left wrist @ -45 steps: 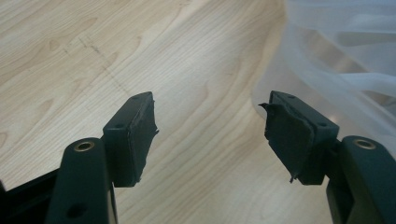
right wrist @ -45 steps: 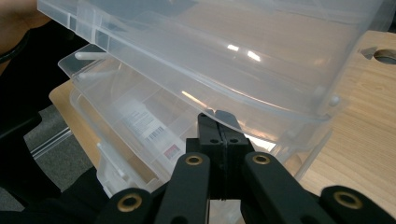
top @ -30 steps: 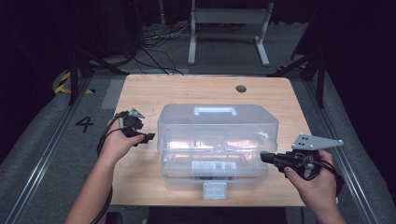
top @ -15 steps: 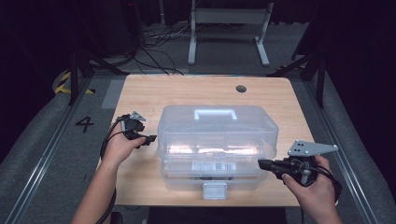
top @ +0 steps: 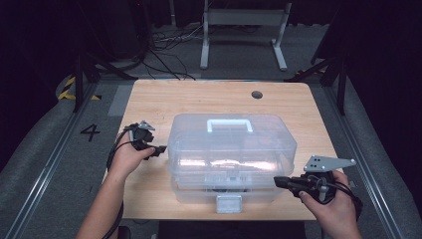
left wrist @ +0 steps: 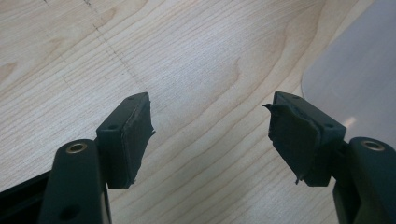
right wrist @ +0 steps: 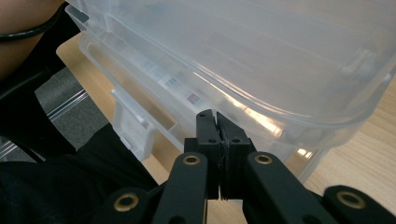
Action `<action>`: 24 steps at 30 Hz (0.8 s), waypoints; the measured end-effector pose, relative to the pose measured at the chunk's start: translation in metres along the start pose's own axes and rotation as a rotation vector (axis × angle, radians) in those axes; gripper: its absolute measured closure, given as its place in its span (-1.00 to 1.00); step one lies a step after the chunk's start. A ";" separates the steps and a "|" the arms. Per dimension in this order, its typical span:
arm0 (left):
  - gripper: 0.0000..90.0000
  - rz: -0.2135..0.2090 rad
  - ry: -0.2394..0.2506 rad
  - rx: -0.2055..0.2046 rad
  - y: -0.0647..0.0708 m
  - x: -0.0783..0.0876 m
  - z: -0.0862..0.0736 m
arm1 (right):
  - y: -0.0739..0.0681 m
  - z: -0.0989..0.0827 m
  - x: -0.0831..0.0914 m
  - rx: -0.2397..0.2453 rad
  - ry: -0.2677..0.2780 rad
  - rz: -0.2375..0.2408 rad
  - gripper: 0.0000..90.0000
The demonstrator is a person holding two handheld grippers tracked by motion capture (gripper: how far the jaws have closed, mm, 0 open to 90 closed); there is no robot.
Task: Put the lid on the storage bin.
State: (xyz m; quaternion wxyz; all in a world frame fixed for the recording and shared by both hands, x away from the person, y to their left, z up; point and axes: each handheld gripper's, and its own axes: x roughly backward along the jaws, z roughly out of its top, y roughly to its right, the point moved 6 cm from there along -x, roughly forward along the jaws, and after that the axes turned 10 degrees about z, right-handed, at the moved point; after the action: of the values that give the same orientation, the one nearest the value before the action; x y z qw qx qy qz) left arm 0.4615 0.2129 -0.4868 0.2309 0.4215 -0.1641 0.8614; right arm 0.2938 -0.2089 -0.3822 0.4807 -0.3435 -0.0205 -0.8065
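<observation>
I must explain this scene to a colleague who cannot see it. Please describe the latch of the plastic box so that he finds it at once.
Start from the wooden table and find the clear plastic box with a white handle in its middle. The latch is the small pale flap on the box's front wall, on the person's side. It alone hangs below the lid's edge, left of the right gripper.

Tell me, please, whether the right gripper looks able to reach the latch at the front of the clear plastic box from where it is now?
Probably yes. The right gripper, jaws shut, sits at the box's front right corner, and nothing lies along the front edge between it and the latch.
</observation>
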 end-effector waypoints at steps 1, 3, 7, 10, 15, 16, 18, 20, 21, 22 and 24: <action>-0.32 -0.005 -0.005 0.006 0.001 0.000 0.000 | 0.000 -0.001 0.000 -0.001 -0.004 0.002 0.98; -0.32 -0.004 -0.006 0.005 0.001 -0.001 0.000 | -0.001 -0.005 -0.002 -0.009 -0.013 0.010 0.98; -0.32 -0.006 -0.007 -0.003 0.001 -0.002 0.000 | -0.002 -0.009 -0.003 -0.016 -0.017 0.014 0.98; -0.34 -0.020 -0.012 -0.002 0.004 -0.004 0.001 | -0.002 -0.013 -0.006 -0.017 -0.031 0.015 0.96; -0.34 -0.022 -0.011 -0.012 0.004 -0.004 0.002 | -0.003 -0.019 -0.011 -0.028 -0.053 0.020 0.96; -0.34 -0.019 -0.009 -0.016 0.003 -0.004 0.002 | -0.003 -0.020 -0.011 -0.030 -0.057 0.020 0.97; -0.34 -0.023 -0.013 -0.001 0.004 -0.005 0.001 | -0.002 -0.023 -0.013 -0.034 -0.064 0.023 0.97; -0.34 -0.018 -0.010 -0.007 0.002 -0.006 0.000 | -0.002 -0.025 -0.015 -0.043 -0.071 0.031 0.97; -0.34 -0.022 -0.012 0.003 0.003 -0.006 0.000 | -0.002 -0.029 -0.017 -0.052 -0.081 0.037 0.97; -0.34 -0.021 -0.013 -0.002 0.002 -0.007 0.000 | -0.002 -0.029 -0.017 -0.052 -0.081 0.037 0.97; -0.35 -0.021 -0.019 -0.005 0.002 -0.008 -0.001 | -0.003 -0.032 -0.019 -0.059 -0.095 0.045 0.97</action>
State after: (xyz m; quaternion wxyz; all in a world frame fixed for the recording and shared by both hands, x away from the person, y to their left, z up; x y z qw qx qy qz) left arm 0.4638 0.2095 -0.4936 0.2395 0.4310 -0.1639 0.8544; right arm 0.2800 -0.2047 -0.4167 0.4868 -0.3957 -0.0118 -0.7787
